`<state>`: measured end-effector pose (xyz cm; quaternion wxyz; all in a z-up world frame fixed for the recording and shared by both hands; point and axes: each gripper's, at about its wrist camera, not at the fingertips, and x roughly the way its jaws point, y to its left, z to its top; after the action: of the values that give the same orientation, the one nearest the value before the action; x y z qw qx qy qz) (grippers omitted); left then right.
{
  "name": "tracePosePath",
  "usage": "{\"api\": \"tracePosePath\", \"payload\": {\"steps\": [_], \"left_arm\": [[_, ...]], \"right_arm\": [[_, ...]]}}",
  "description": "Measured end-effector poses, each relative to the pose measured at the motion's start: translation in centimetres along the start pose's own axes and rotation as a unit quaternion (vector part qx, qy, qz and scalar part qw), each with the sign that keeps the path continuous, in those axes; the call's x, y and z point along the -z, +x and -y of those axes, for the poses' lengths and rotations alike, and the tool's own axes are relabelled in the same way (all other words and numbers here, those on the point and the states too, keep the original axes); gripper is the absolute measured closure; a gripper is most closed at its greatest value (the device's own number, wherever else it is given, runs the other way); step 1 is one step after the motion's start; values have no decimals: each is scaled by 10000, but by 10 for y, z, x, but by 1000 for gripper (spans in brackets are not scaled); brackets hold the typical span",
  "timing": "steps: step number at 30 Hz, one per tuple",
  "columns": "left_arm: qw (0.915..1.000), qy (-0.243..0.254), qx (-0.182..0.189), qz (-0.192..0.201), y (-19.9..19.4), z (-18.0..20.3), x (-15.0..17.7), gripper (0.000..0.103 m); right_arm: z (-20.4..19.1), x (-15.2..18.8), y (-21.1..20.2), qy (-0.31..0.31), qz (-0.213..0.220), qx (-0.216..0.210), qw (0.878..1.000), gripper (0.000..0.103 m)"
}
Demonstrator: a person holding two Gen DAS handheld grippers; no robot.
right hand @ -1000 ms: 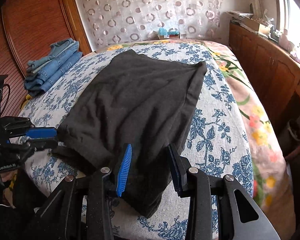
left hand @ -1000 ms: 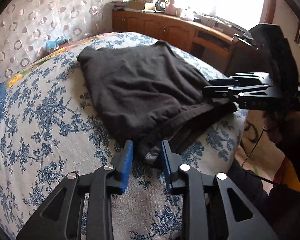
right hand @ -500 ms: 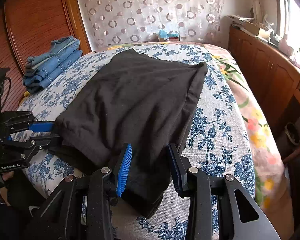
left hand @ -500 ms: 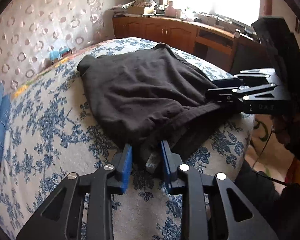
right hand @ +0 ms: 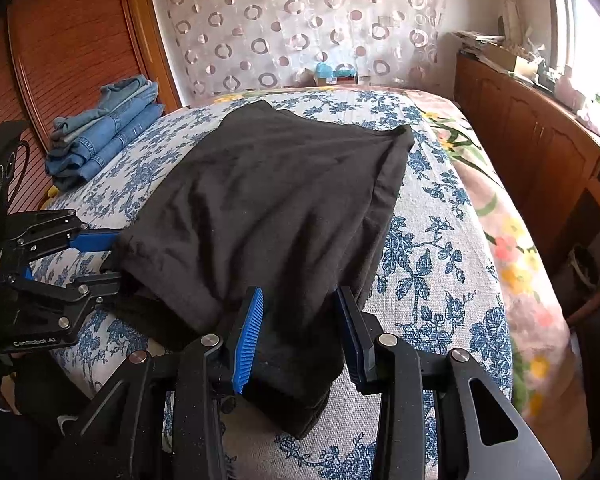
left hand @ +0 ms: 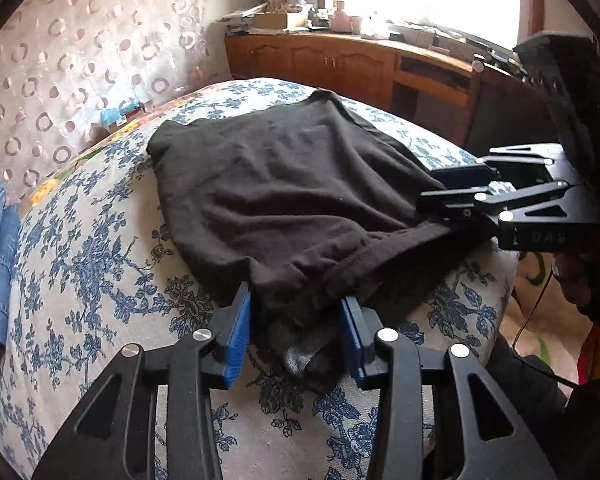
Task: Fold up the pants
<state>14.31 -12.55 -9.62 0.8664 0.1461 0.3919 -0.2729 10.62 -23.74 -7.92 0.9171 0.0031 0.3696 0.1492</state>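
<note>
Your left-wrist view shows the window side of the room: the wooden cabinet (left hand: 340,60) under the bright window, and your right gripper (left hand: 452,196) coming in from the right at the pants' (left hand: 284,200) near corner. Your right-wrist view shows instead the folded jeans (right hand: 104,136) by the wooden headboard, and your left gripper (right hand: 100,256) at the pants' (right hand: 268,208) left corner.

The pants lie flat on the bed (right hand: 428,248), long axis running from the near edge, where both your grippers sit, away toward the curtain wall.

Your left gripper's (left hand: 296,328) jaws are spread, straddling a bunched near corner without pinching it. Your right gripper's (right hand: 300,332) jaws are spread too, with the near hem lying between them.

You cannot tell which end is the waistband; the lower layers at the bed edge are lost in shadow, and the gripper bodies cover the hem beneath them
</note>
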Motion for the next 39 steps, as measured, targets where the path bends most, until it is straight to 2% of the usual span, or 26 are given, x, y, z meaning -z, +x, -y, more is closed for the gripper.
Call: {"api": "tracePosePath", "payload": {"steps": [2,3,6,12,17,21,24,26,28,33,34,36,37,39], "left_arm": [[10000,-60,-18,55,-4,-2,1,83],[9998,-131,-32,137,-9,-4,2,85],[9991,-313,14,282,-23,-11,5,88],[9988,-355,6,337,-35,-10,14,95],[9991,-246,140,316,-44,5,23,95],[9995,-268,76,128,-35,7,30,95],[9994,-344,44,42,-33,5,33,83],[9991,-389,158,53,-36,4,35,70],[9988,-392,266,80,-39,6,36,70],[9991,-320,264,115,-40,11,37,69],[9991,-309,267,101,-39,11,37,69],[9992,-259,272,109,-38,14,36,69],[9992,-250,281,124,-39,14,35,69],[9992,-242,290,160,-40,15,35,68]], "right_arm": [[0,1,0,-18,10,-3,10000,64],[0,1,0,-18,15,-10,10000,64],[1,1,-1,-9,19,-27,10000,64],[3,1,-1,31,51,-45,10000,64],[6,2,-3,74,75,-104,9999,64],[6,3,-4,95,88,-90,9999,64],[5,3,-7,136,79,-16,9999,64],[6,5,-14,159,105,11,9998,64],[8,8,-21,184,118,25,9998,64],[10,17,-35,211,88,77,9997,65],[10,18,-36,214,93,70,9997,78],[11,21,-39,209,97,133,9996,94],[12,21,-40,209,117,140,9996,97],[14,22,-42,255,119,144,9995,98]]}}
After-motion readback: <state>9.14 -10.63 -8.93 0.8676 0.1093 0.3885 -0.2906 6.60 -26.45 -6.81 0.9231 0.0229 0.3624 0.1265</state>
